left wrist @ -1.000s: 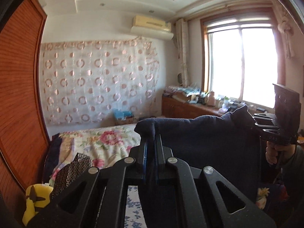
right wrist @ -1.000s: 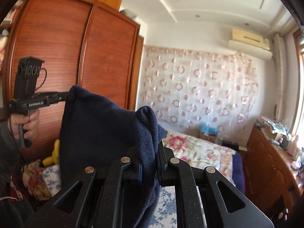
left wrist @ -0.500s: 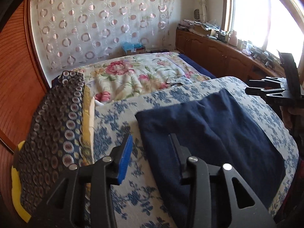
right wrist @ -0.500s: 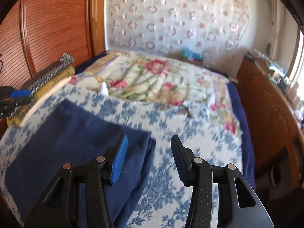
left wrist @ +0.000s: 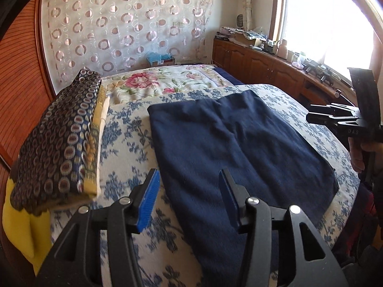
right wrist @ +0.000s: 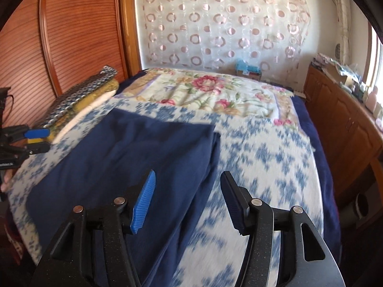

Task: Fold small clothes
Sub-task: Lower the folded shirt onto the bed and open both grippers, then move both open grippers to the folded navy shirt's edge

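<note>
A dark navy garment [left wrist: 234,148] lies spread flat on the blue-flowered bed cover [left wrist: 124,148]. It also shows in the right wrist view [right wrist: 134,157], with a folded layer along its right edge. My left gripper [left wrist: 189,198] is open and empty, hovering over the garment's near left edge. My right gripper [right wrist: 189,201] is open and empty above the garment's near right edge. The right gripper also shows at the right of the left wrist view [left wrist: 344,119]. The left gripper shows at the left of the right wrist view [right wrist: 33,141].
A folded stack with a dark ring-patterned cloth on top [left wrist: 59,138] sits at the bed's left side beside the wooden wardrobe [right wrist: 47,47]. A floral quilt [left wrist: 162,81] lies further back. A wooden cabinet with clutter [left wrist: 275,64] runs under the window on the right.
A second ago both grippers held the navy garment up in the air. They laid it flat on the bed, opened, and have since drawn back slightly toward its near edge.
</note>
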Demonstrator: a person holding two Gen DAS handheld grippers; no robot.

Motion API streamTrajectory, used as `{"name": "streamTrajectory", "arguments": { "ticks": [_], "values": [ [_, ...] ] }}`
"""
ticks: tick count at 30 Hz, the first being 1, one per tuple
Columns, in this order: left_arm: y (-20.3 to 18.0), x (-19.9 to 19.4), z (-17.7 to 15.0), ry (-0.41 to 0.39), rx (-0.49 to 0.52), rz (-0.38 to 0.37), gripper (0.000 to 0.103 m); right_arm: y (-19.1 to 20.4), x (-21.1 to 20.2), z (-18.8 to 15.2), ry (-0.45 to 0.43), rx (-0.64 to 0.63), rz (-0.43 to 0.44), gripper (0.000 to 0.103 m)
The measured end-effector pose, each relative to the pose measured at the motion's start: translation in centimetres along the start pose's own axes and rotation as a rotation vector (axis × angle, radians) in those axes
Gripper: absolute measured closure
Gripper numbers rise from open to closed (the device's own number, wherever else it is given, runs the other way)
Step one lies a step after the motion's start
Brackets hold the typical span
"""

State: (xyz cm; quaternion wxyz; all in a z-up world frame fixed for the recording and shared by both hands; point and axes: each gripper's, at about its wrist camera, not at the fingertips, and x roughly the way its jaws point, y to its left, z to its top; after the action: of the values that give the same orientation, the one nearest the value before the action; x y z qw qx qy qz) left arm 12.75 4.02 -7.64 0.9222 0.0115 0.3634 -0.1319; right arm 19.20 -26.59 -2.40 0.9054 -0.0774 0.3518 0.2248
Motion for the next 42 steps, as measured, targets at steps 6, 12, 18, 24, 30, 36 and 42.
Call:
{"name": "streamTrajectory", "arguments": {
  "ticks": [6, 12, 18, 24, 30, 36, 42],
  "values": [
    [-0.3, -1.4, -1.9, -0.005, -0.025, 0.0, 0.053, 1.4, -2.0, -3.0, -0.004, 0.011, 0.001, 0.045],
    [0.1, -1.7, -3.6, 0.005, -0.046, 0.014, 0.053, 3.0, -2.7, -5.1, 0.002, 0.011, 0.01, 0.045],
    [0.6, -1.8, -5.3, 0.022, -0.076, 0.009, 0.053, 4.5, -3.1, -6.6, 0.008, 0.007, 0.011, 0.045],
    [0.9, -2.3, -6.9, 0.028, -0.104, 0.004, 0.053, 5.3, -3.2, -8.1, 0.035, 0.004, 0.004, 0.045],
    [1.1, -2.0, -8.2, 0.039, -0.143, -0.008, 0.053, 4.9, -2.8, -9.7, 0.07, 0.045, -0.006, 0.045],
    [0.9, -2.3, -8.4, 0.031, -0.149, -0.008, 0.053, 4.0, -2.7, -10.8, 0.096, 0.093, -0.005, 0.045],
    [0.5, -3.3, -8.5, 0.009, -0.162, -0.041, 0.053, 4.0, -2.8, -11.0, 0.099, 0.109, -0.009, 0.043]
  ]
}}
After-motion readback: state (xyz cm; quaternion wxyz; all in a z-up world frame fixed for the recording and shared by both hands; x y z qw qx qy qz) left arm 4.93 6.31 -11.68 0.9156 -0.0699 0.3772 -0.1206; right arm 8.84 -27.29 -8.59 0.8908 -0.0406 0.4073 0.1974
